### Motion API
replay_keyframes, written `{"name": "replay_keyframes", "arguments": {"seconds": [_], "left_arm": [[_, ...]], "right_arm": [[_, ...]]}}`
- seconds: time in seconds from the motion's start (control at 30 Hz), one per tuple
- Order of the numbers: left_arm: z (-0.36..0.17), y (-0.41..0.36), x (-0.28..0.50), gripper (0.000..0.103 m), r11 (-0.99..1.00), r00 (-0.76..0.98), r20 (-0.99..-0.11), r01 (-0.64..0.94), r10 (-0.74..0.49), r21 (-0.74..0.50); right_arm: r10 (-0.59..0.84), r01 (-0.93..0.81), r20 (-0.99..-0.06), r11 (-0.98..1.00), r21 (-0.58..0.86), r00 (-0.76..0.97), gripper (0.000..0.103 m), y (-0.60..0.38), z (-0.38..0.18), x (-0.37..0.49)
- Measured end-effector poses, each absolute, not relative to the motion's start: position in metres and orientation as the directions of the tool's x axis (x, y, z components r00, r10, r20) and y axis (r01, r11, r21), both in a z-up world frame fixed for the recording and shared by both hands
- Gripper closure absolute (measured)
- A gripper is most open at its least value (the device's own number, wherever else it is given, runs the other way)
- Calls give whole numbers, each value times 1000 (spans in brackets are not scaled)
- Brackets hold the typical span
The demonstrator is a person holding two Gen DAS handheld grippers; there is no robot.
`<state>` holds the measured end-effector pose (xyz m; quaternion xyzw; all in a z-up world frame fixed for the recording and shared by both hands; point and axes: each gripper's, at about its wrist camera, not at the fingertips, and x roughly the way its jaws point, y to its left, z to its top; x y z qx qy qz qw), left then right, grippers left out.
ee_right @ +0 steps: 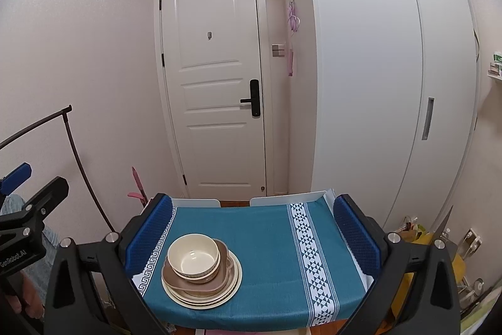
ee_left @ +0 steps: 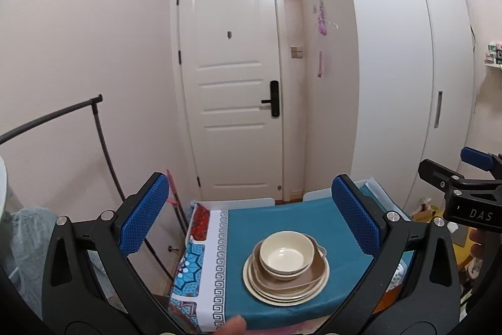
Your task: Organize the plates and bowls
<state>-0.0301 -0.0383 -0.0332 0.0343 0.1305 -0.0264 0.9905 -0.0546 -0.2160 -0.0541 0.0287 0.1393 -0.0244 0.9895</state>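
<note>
One stack of dishes stands on a small table under a teal cloth. A cream bowl sits on top, in a brown dish with handles, over cream plates. My left gripper hangs open above the table, its blue pads either side of the stack and well clear of it. My right gripper is open too, raised, with the stack low between its fingers near the left one. Nothing is held.
A white door and a white wardrobe stand behind the table. A dark clothes rail is at the left, by the wall. Bags and clutter lie on the floor at the right. A fingertip shows at the bottom edge.
</note>
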Motion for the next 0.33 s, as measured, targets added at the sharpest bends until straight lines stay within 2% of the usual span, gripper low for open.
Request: {"name": "replay_keyframes", "arguments": {"seconds": [0.33], "left_arm": [[-36,-36,-17,0,996,968,-248,55,-37,69]], "right_arm": [[-38,56,-294,997,53,955,1,-216,-55,-48]]}}
